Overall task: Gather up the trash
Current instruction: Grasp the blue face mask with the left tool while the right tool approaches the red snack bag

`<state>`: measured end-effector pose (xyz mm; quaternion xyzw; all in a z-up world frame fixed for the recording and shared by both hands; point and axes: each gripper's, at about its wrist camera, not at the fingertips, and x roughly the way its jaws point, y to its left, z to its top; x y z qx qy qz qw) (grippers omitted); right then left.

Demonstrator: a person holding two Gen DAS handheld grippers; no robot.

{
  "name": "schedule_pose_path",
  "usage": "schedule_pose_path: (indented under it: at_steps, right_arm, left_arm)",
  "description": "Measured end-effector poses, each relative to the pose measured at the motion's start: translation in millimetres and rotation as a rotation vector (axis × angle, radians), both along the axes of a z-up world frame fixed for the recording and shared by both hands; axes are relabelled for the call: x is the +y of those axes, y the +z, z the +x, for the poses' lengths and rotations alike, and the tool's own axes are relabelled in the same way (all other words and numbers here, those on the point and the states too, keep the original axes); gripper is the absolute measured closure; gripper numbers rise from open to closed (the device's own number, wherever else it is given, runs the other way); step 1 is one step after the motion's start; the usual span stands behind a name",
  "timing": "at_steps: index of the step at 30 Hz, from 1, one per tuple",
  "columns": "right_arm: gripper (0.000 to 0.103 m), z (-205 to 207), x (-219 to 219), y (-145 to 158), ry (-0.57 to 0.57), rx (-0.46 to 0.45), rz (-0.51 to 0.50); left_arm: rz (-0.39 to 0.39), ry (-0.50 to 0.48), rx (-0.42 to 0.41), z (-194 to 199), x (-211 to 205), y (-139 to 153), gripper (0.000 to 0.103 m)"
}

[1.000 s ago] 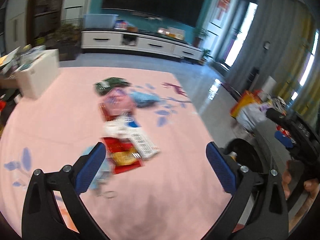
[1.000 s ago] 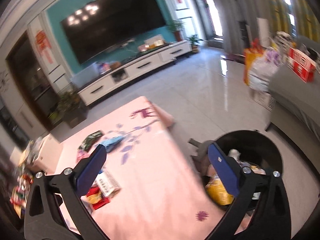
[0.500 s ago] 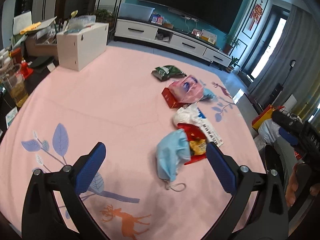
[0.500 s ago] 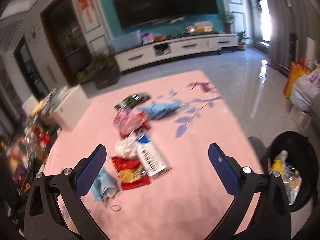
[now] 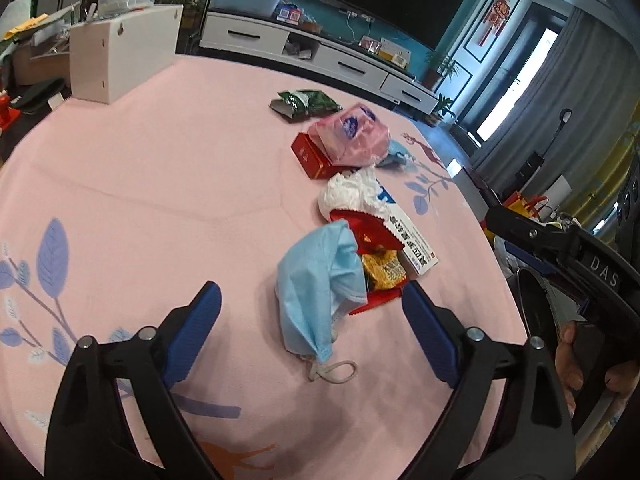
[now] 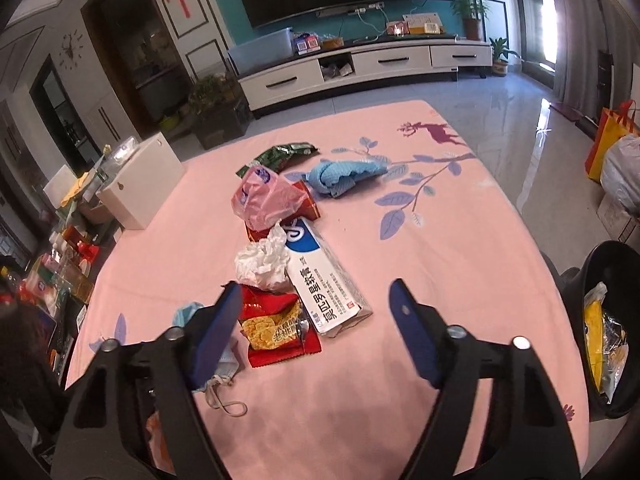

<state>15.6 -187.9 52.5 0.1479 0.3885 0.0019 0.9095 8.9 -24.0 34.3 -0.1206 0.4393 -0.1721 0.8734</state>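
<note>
Both grippers, left gripper [image 5: 310, 320] and right gripper [image 6: 316, 312], are spread, just closing, empty; I'd pinch the soft, light face mask [image 5: 320, 280] mid-fold.

A crumpled blue face mask [image 5: 320, 280] overlaps the red snack wrapper [image 6: 280, 326], the long white cardboard box [image 6: 324, 280] alongside, all on the pink rug [image 5: 160, 184].

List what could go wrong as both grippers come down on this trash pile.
1. The mask overlaps the red wrapper, so the left gripper, jaws just closing with nothing pressed yet, may drag both or snag the ear loop.
2. The right gripper straddles wrapper and white box; it may pinch only one.
3. Both grippers aim at the same spot and could collide.
</note>
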Motion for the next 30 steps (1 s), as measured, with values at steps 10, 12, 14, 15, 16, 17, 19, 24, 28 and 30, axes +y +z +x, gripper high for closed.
schedule_pose_path:
  at_steps: [10,12,14,15,16,17,19,24,28,30]
  right_arm:
    - [0.034,7.1,15.4,-15.9,0.046,0.043,-0.001]
    - [0.034,8.8,20.9,-18.0,0.05,0.051,-0.031]
    - [0.034,9.8,25.8,-20.0,0.045,0.053,-0.073]
    - [0.034,10.3,27.5,-21.1,0.051,0.055,-0.081]
    - [0.034,10.8,29.6,-22.5,0.058,0.059,-0.083]
    - [0.034,11.5,30.5,-23.5,0.062,0.062,-0.083]
    - [0.034,13.1,32.6,-25.5,0.067,0.067,-0.088]
    - [0.034,20.8,35.8,-32.3,0.079,0.087,-0.082]
    - [0.034,29.1,39.6,-42.0,0.095,0.119,-0.059]
    - [0.034,34.6,43.7,-47.6,0.108,0.137,-0.057]
  left_arm:
    - [-0.038,-0.008,0.075,8.0,-6.0,-22.5,0.045]
    - [-0.106,-0.052,0.095,11.0,-7.4,-29.9,0.057]
    - [-0.135,-0.049,0.121,13.8,-7.9,-36.1,0.069]
    - [-0.122,-0.029,0.128,15.0,-7.8,-38.7,0.075]
    - [-0.117,-0.017,0.131,15.5,-7.2,-39.8,0.077]
    - [-0.12,-0.008,0.132,15.5,-5.8,-39.8,0.077]
    - [-0.12,0.024,0.117,13.3,0.4,-35.0,0.08]
    - [-0.079,0.133,0.06,6.9,24.9,-8.0,0.08]
    - [-0.082,0.187,0.035,1.8,45.7,10.8,0.08]
    - [-0.09,0.199,0.037,1.9,52.5,15.0,0.08]
